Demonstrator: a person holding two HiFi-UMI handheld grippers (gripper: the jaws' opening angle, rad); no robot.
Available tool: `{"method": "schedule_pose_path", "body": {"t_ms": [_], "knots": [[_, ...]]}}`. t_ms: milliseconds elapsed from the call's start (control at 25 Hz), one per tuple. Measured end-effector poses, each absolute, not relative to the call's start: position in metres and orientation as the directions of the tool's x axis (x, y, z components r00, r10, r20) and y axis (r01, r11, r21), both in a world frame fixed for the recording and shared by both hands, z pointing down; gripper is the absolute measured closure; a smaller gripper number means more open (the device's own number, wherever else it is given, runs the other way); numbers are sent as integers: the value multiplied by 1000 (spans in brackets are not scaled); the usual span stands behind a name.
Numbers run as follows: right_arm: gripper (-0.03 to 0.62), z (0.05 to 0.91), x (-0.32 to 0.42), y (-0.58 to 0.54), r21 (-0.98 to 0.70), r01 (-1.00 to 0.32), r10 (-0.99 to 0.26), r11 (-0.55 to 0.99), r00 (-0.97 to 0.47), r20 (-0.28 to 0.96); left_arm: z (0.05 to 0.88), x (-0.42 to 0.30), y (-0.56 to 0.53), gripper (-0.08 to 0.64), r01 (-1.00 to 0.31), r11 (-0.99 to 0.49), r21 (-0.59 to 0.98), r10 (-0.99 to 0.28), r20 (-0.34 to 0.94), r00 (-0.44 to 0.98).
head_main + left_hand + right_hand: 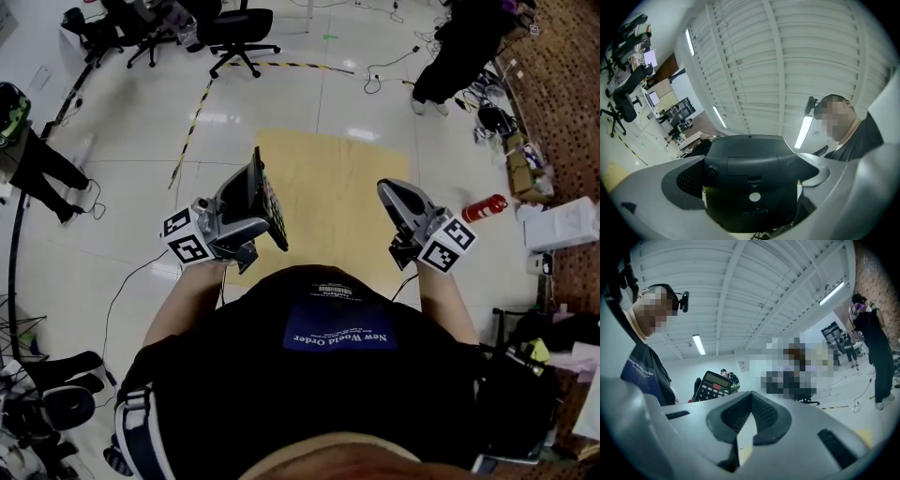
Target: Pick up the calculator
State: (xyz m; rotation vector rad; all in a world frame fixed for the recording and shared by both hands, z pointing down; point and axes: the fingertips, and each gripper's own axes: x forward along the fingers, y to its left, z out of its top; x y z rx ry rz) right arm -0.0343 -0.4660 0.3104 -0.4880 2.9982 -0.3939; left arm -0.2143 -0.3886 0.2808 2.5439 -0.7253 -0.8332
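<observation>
Above the tan rectangular floor mat (328,169), in front of our chest, we hold the left tool (248,202) clenched on the black plastic desk calculator (750,183). The calculator stands on edge between the grey jaws, clear of the floor, its back toward that tool's camera and its keys facing our right side. Our right tool (750,399) hangs level with it and apart from it, jaws pressed together at the tips with nothing between them, and its view catches the calculator's keypad and display.
</observation>
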Motion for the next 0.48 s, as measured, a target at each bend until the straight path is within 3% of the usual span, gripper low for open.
{"method": "schedule_pose_path", "body": {"t_ms": [480], "knots": [[609, 315, -36, -463, -256, -290, -308, 922, -951, -32, 286, -215, -388, -30, -356, -801, 481, -571, -437, 695]]}}
